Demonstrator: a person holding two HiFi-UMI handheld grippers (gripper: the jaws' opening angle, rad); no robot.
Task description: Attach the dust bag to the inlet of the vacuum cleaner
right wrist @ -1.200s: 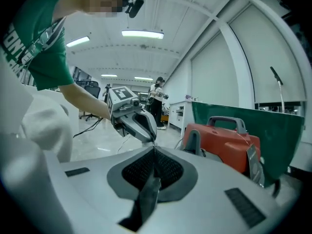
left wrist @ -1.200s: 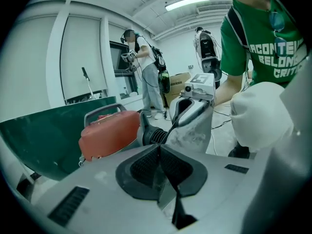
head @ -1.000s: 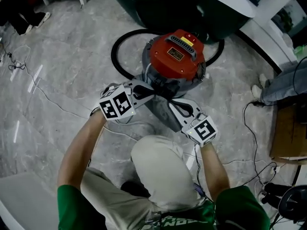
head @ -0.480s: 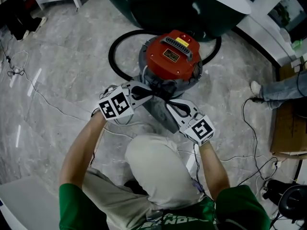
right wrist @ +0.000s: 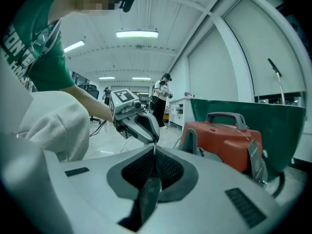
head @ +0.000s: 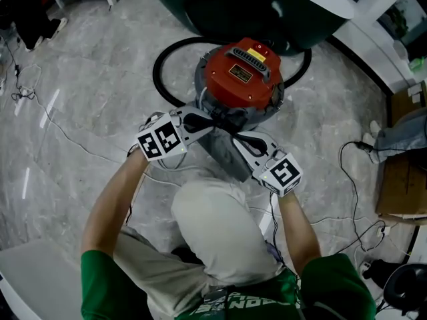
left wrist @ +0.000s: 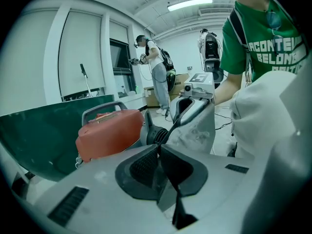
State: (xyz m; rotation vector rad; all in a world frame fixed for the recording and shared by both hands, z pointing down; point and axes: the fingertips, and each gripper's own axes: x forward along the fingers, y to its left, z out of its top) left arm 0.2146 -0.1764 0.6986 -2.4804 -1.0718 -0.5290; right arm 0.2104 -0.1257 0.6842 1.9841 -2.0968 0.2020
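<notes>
Left gripper clenched on edge of grey dust bag; we see thin sheet pinched between its pads. Right gripper clamped tight on same bag from other side. Bag hangs between both grippers, just in front of red-lidded vacuum cleaner. We note black hose looping round cleaner on marble floor.

The round vacuum cleaner has a red lid with a yellow patch over a dark grey body; its looped hose is black. The flat dust bag is grey. The left gripper and right gripper are pale grey, their cubes patterned in black-and-white squares. The floor is pale grey, marbled. The person's shirt is green.
</notes>
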